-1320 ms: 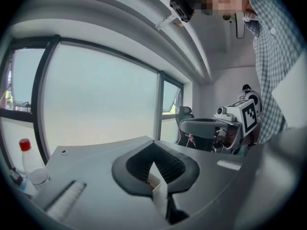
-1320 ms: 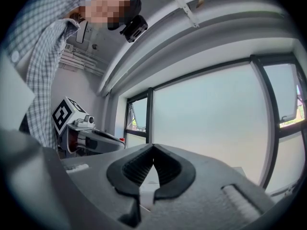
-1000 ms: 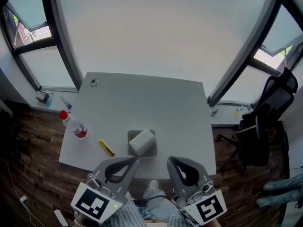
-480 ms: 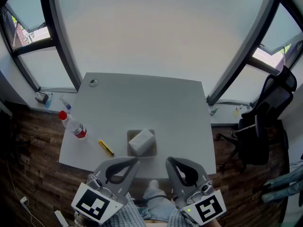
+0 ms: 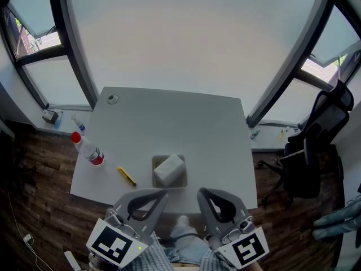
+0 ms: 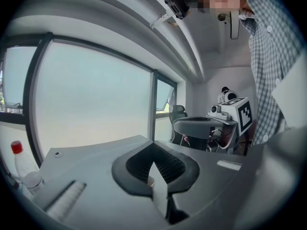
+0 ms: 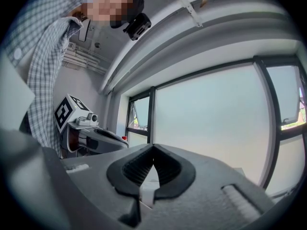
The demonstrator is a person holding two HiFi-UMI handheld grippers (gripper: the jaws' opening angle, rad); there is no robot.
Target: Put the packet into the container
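While left gripper (image 5: 163,192) and right gripper (image 5: 199,192) hang off the table's (image 5: 169,123) near edge, jaws pressed together and empty, nothing has moved: packet (image 5: 169,168) sits in the container (image 5: 182,184) by that edge, probably fully seated. Task looks done.

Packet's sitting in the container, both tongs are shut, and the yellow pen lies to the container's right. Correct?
Not quite. The head view shows the yellow pen lying to the left of the container, between it and the bottle. The packet is in the container, and the left tongs and right tongs are shut.
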